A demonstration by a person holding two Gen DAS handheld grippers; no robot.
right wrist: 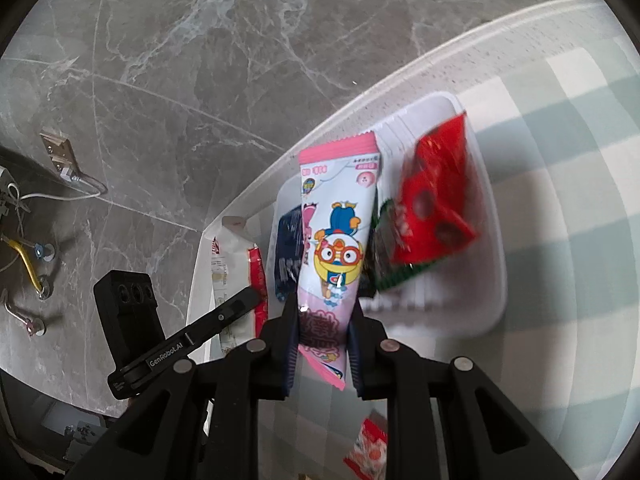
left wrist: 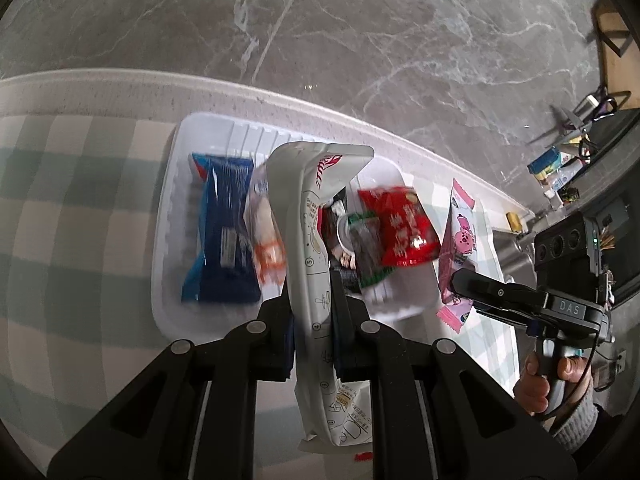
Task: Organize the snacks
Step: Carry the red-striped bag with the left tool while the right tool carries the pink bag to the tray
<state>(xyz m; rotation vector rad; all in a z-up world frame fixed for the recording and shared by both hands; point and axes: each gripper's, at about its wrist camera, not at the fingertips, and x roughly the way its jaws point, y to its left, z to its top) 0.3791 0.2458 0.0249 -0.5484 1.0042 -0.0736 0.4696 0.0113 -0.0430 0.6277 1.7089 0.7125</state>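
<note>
My left gripper [left wrist: 312,320] is shut on a tall white snack packet [left wrist: 316,240] and holds it over the near edge of a white plastic tray [left wrist: 168,216]. The tray holds a blue packet [left wrist: 224,236], a clear orange-printed packet [left wrist: 266,236], a dark green-edged packet [left wrist: 364,248] and a red packet [left wrist: 408,228]. My right gripper [right wrist: 324,320] is shut on a pink cartoon snack packet [right wrist: 340,240], held upright near the tray [right wrist: 492,232]. In the left wrist view the right gripper [left wrist: 464,280] and its pink packet [left wrist: 460,240] are just right of the tray.
The tray sits on a green-and-white checked cloth [left wrist: 72,208] near the table's far edge; grey marble floor [left wrist: 360,32] lies beyond. A red-and-white packet [right wrist: 368,452] lies on the cloth below my right gripper. Clutter with scissors [left wrist: 568,128] sits at far right.
</note>
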